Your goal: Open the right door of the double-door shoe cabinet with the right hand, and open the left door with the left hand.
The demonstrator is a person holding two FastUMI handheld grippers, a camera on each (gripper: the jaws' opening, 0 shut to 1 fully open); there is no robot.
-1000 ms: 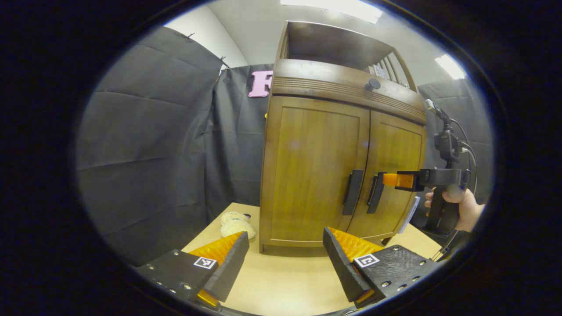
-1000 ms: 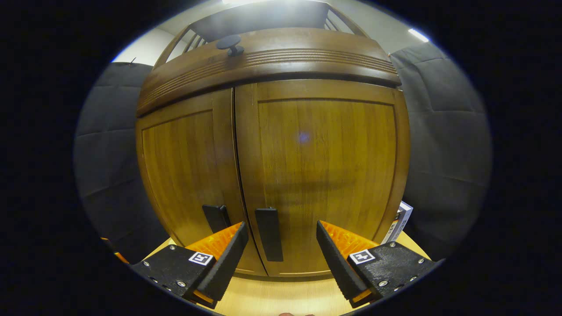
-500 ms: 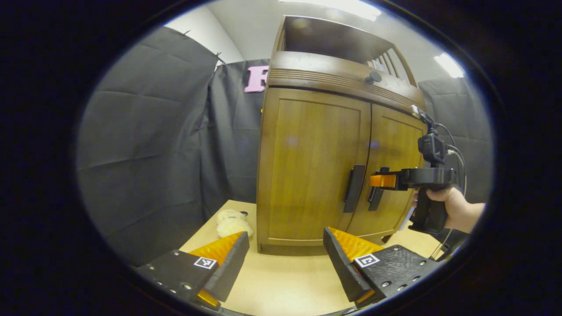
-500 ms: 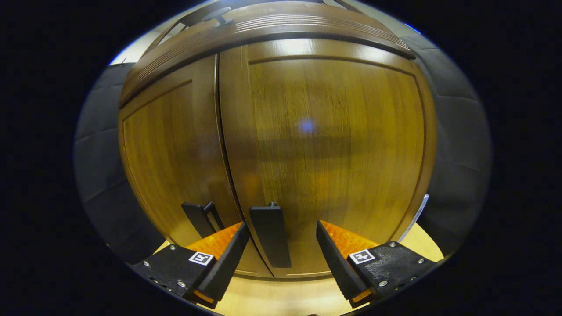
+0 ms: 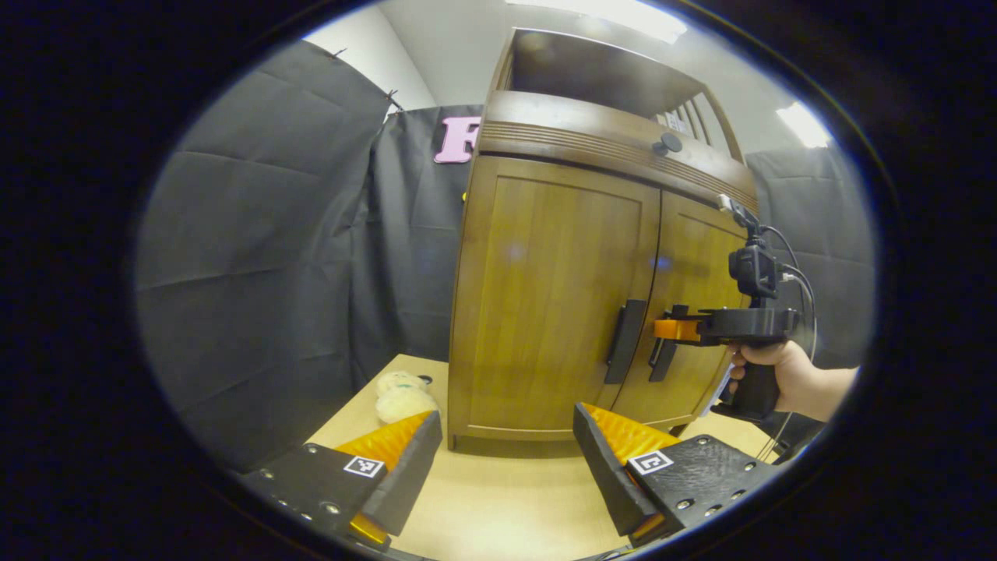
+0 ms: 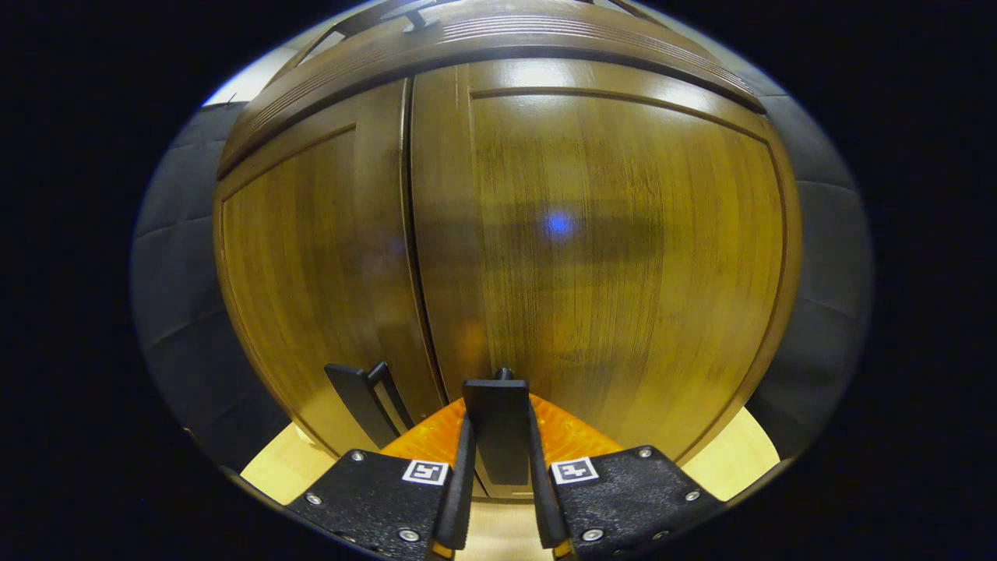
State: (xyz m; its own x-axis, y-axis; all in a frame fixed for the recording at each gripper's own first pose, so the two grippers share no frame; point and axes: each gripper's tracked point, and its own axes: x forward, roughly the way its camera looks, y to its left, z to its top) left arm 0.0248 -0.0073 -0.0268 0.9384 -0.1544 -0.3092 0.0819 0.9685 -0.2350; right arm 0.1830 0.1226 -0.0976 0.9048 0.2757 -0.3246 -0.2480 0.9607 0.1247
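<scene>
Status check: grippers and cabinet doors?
Right gripper shut on right door's black handle. Left gripper open, short of brown wooden shoe cabinet. Both doors closed.

- In your left gripper view, the light wooden tabletop (image 5: pixel 498 506) carries the shoe cabinet (image 5: pixel 545 312), which stands upright toward its far side.
- Two pale, fluffy round items (image 5: pixel 401 397) lie on it just beside the cabinet's left bottom corner; you cannot tell what they are.
</scene>
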